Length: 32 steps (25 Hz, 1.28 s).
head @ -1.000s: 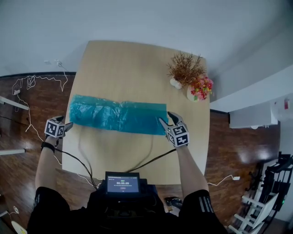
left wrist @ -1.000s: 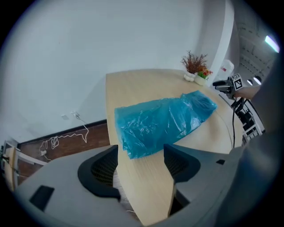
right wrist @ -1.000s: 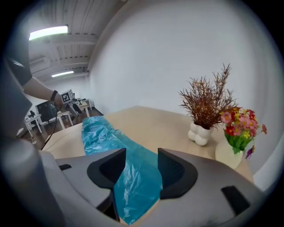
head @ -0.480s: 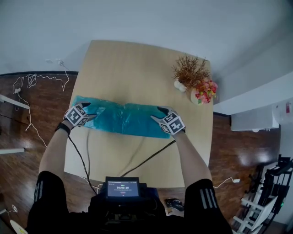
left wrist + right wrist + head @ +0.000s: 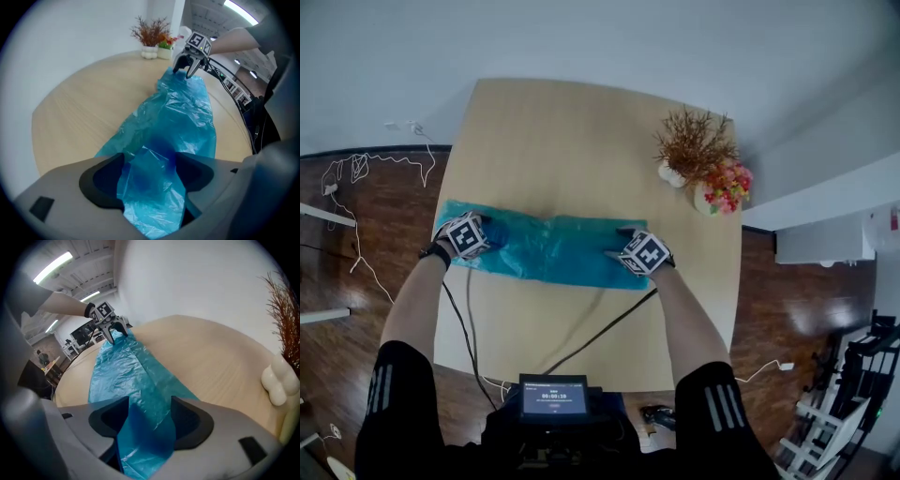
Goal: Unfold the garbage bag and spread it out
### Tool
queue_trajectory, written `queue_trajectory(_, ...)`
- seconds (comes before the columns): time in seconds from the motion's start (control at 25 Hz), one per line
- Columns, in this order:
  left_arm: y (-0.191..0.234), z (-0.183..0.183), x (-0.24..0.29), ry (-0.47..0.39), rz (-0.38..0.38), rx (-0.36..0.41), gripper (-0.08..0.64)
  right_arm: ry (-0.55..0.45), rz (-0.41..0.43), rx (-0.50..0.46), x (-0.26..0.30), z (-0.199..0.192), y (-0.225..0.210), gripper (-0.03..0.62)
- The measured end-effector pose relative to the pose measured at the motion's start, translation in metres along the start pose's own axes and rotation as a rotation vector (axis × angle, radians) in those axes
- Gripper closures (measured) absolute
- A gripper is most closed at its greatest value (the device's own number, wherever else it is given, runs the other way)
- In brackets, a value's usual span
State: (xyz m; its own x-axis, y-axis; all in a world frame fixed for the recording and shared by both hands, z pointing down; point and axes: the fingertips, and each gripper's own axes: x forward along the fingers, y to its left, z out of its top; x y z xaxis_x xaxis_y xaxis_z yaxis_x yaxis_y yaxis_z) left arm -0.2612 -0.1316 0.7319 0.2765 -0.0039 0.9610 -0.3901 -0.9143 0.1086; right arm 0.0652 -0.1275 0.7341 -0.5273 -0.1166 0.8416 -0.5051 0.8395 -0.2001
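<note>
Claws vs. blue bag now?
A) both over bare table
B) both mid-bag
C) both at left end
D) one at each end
D: the left claw is at the left end of the garbage bag and the right claw at its right end. Both have just been opening, with film between the jaws.

light wooden table (image 5: 572,131) — a blue garbage bag (image 5: 553,248) stretched across it, two potted plants (image 5: 694,150) at one corner.
</note>
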Motion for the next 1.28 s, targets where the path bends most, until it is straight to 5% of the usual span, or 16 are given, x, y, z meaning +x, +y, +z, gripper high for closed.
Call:
queue_trajectory(0.2,0.016,0.008,0.0,-0.057,0.032,-0.049,0.193,0.034,-0.059,-0.075,-0.005,-0.002,-0.01,0.284)
queue_trajectory(0.96,0.046,0.084,0.02,-0.131,0.053,-0.06,0.164,0.047,-0.173,-0.018,-0.033,-0.031,-0.101,0.233)
queue_trajectory(1.12,0.046,0.084,0.018,-0.109,0.085,-0.002,0.164,-0.002,-0.19,-0.092,-0.047,-0.007,-0.091,0.244)
queue_trajectory(1.28,0.025,0.088,0.009,-0.105,0.04,0.002,0.164,-0.049,-0.149,-0.128,-0.049,0.009,-0.073,0.261)
